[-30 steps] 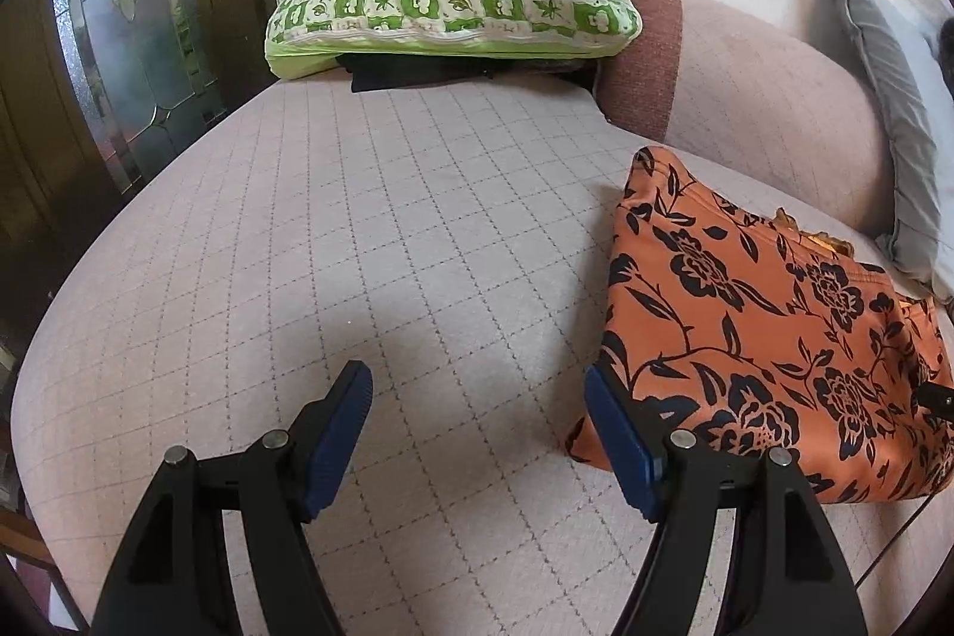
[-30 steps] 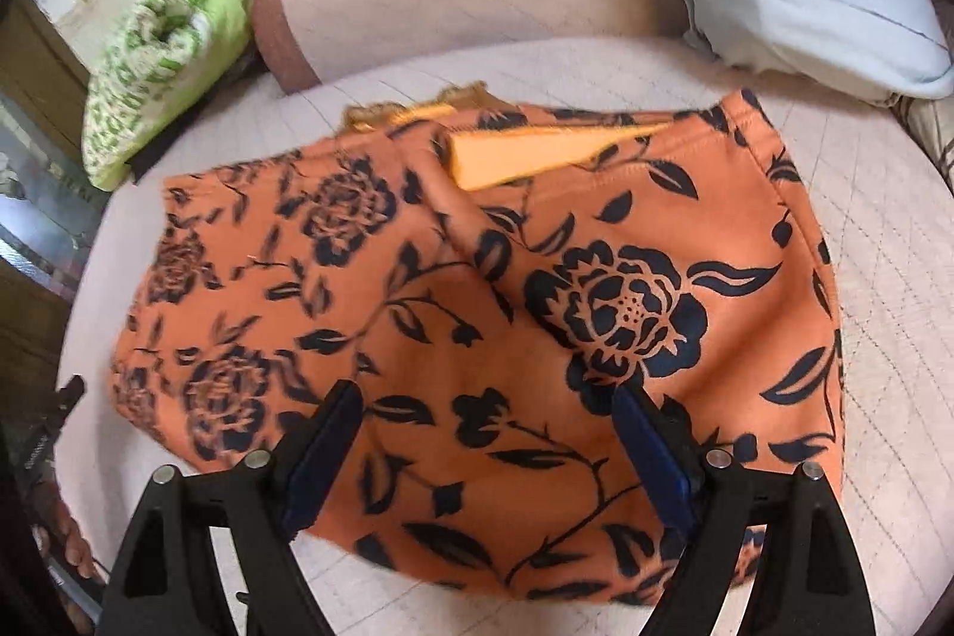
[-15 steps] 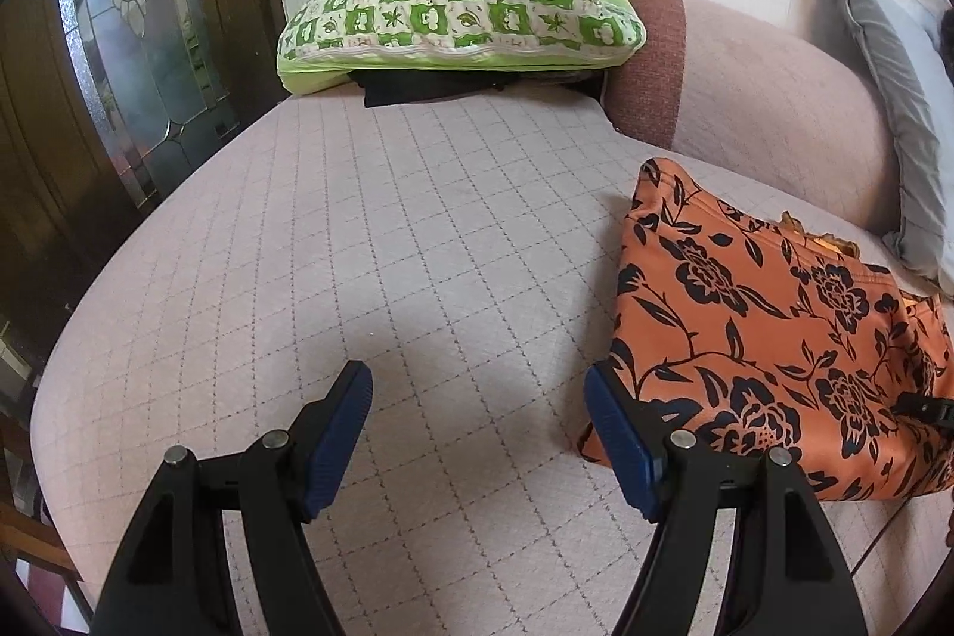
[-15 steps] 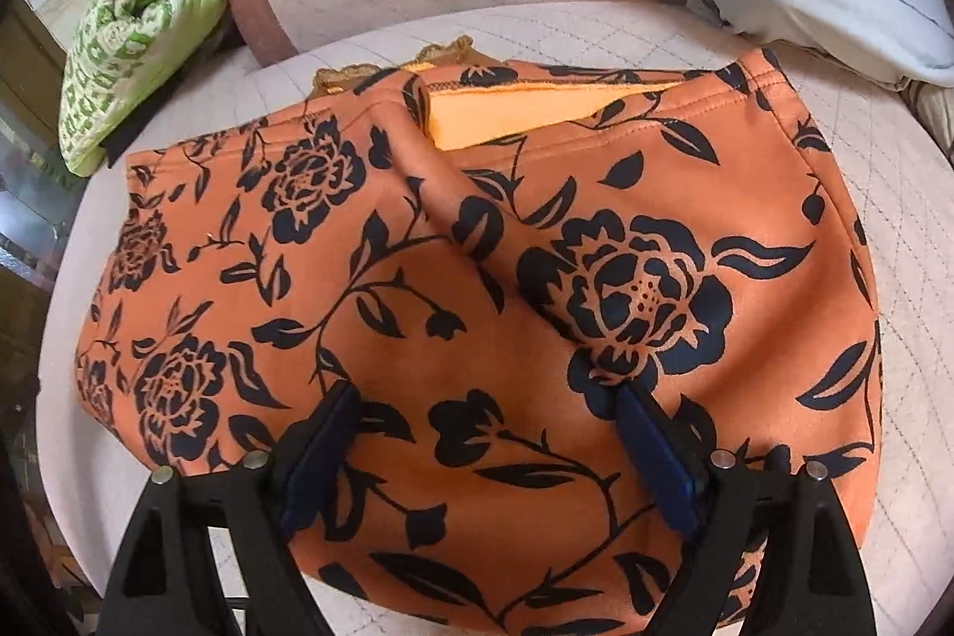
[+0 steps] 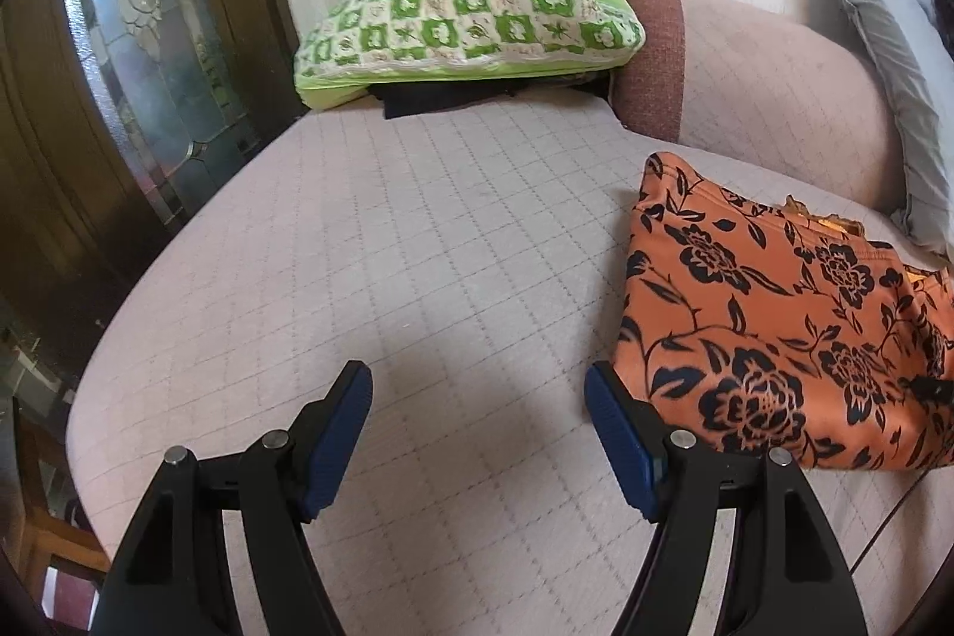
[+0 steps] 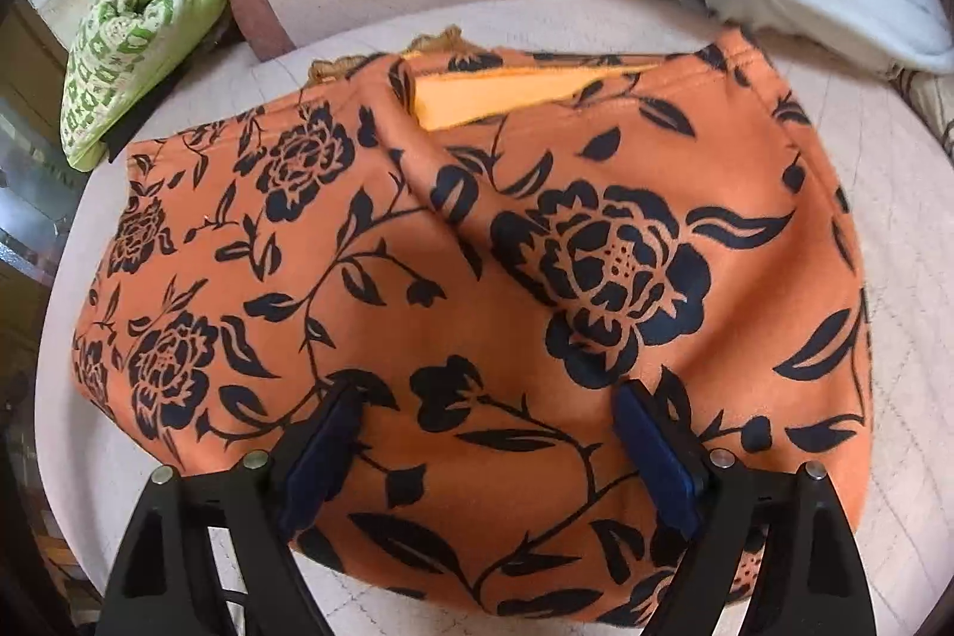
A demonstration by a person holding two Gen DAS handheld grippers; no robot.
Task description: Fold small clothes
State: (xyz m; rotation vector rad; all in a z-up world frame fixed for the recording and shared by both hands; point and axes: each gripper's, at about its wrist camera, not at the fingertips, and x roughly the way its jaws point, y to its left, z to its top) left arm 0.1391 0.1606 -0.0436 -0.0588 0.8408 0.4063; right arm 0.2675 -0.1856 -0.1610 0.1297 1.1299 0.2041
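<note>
Orange garment, black floral print, folded flat on quilted cushion.

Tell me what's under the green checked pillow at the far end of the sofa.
A dark, flat item sticks out from beneath the green checked pillow, lying on the quilted sofa seat. Only its front edge shows; the pillow covers the rest, so what it is cannot be told.

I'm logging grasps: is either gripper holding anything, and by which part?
Nothing is held. The left gripper is open over bare cushion; the right gripper is open above the orange floral garment.
</note>
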